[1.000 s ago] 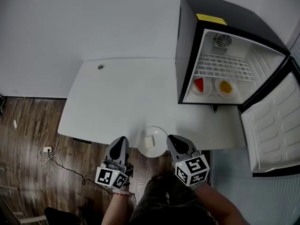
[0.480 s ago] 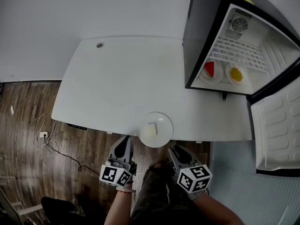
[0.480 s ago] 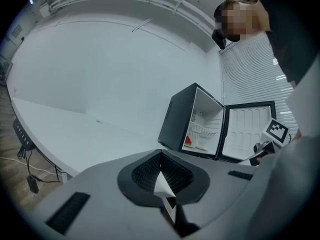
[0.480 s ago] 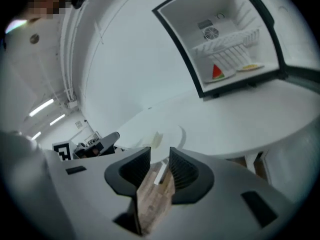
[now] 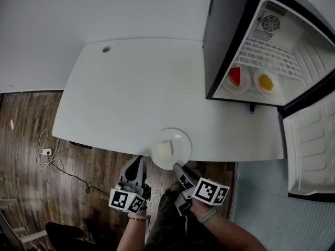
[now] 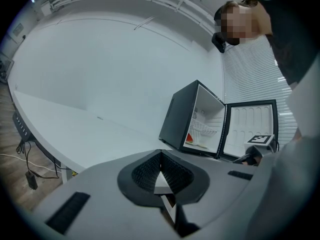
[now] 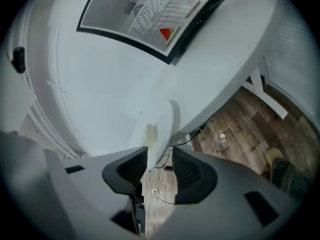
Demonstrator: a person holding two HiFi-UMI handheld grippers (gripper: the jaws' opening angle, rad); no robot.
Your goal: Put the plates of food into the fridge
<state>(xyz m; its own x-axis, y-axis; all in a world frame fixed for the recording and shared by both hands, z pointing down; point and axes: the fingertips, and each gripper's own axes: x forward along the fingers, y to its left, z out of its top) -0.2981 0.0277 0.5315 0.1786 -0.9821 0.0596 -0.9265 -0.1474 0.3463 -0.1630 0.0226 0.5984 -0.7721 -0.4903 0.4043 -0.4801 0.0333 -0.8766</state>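
Pickup: the jaws of our right gripper (image 5: 180, 170) are opening around the rim of the round white food plate (image 5: 171, 148) at the white table (image 5: 120, 98) edge, apparently not touching it; left gripper (image 5: 137, 162) jaws closed, empty. Next we clamp squarely.

White plate (image 5: 181, 142), white table (image 5: 125, 98), black fridge (image 5: 229, 30), brown floor (image 5: 26, 124).

The fridge (image 5: 230, 41) is running off the head view's top and right edges, and its door (image 5: 311, 150) likewise. The pale block (image 5: 164, 149) on the near plate (image 5: 182, 140) is showing too small to identify.
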